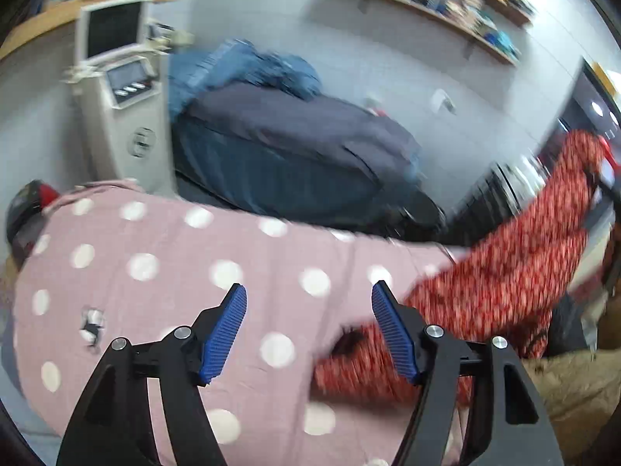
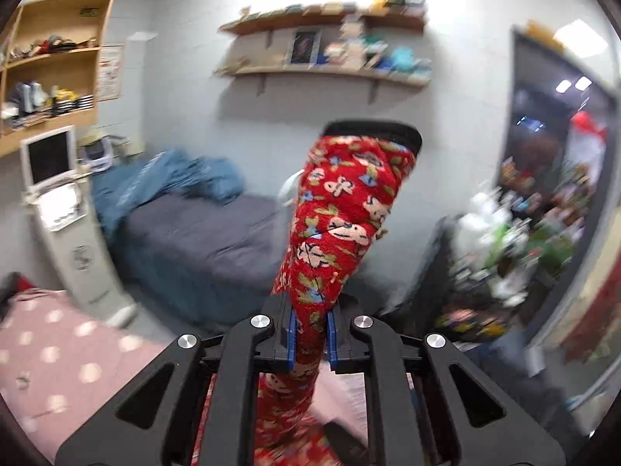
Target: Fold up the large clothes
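A red patterned fleece garment (image 1: 500,272) lies partly on the pink polka-dot bedspread (image 1: 174,272) and rises up to the right. My left gripper (image 1: 308,330) is open and empty above the bedspread, just left of the garment's lower end. In the right wrist view my right gripper (image 2: 312,334) is shut on the red garment (image 2: 341,209) and holds it up in the air; its black cuff (image 2: 372,130) stands above the fingers. The right gripper itself shows at the far right edge of the left wrist view, blurred.
A second bed with a dark grey sheet (image 1: 295,124) and a blue duvet (image 1: 248,66) stands beyond. A white machine with a screen (image 1: 116,77) stands left of it. Wall shelves (image 2: 326,70) hang above. A cluttered doorway (image 2: 543,213) is at the right.
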`<state>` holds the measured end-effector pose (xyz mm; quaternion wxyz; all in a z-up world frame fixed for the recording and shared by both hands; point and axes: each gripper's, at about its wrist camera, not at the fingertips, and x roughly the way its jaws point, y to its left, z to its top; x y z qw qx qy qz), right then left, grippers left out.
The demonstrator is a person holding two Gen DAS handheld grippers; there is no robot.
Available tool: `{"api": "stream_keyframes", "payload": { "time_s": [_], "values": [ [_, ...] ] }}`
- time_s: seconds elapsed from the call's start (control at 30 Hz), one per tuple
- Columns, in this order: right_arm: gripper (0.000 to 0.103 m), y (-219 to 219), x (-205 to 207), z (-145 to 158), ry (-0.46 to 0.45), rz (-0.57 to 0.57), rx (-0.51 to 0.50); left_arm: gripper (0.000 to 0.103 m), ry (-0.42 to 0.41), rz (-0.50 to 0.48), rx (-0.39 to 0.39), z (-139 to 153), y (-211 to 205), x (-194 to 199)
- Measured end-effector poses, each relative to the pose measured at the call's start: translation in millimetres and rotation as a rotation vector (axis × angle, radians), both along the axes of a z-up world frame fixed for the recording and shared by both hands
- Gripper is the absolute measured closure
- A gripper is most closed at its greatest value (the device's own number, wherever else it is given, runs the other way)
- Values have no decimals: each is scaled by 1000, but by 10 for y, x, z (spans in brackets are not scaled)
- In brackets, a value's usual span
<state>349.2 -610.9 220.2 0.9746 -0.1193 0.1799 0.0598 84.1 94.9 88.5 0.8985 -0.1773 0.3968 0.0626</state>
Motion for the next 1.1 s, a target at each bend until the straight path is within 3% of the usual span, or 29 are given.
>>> {"api": "stream_keyframes", "payload": {
  "time_s": [0.07,0.1,0.17,0.2,0.23,0.3,0.33,0.43,0.57,0.67,0.7,0.77,0.87,0.9,0.93,0.97,1.03,1.1],
  "values": [
    [91,-296,36,9,18,-55,97,29,64,-109,-68,-334,-266,165],
    [87,-570,82,-83,79,-100,208,29,96,-143,-85,-467,-405,235],
    [66,-756,165,-286,184,-122,259,29,138,-227,-139,-740,-787,377],
    [44,-788,178,-458,242,-111,262,29,158,-253,-155,-851,-873,420],
    [27,-827,110,-583,249,-103,262,29,185,-276,-161,-957,-969,476],
    [14,-730,-57,-851,257,-96,206,29,215,-331,-186,-1102,-1181,579],
    [12,-601,-185,-984,279,-84,160,27,223,-343,-191,-1151,-1266,599],
    [12,-491,-486,-1468,396,-4,53,23,242,-359,-170,-1272,-1307,569],
    [12,-388,-665,-2196,634,100,31,21,282,-352,-178,-1314,-1278,545],
    [12,-207,-771,-2674,752,108,17,21,321,-324,-193,-1324,-1292,506],
    [12,-188,-764,-2799,792,94,47,21,331,-313,-197,-1353,-1305,487],
    [12,-190,-724,-3085,903,69,200,21,348,-292,-203,-1377,-1274,451],
    [12,-252,-703,-3652,1088,-23,517,21,341,-260,-209,-1329,-1191,303],
    [18,-261,-712,-3784,1115,-42,587,21,338,-251,-206,-1329,-1179,280],
    [37,-273,-715,-3890,1116,-67,645,21,333,-236,-199,-1322,-1138,235],
    [47,-268,-709,-3941,1090,-85,669,21,332,-223,-194,-1314,-1105,197],
    [63,-181,-711,-3856,1019,-109,651,21,344,-185,-190,-1331,-998,101],
    [75,33,-695,-3587,924,-82,551,21,353,-155,-199,-1361,-907,20]
  ]
}}
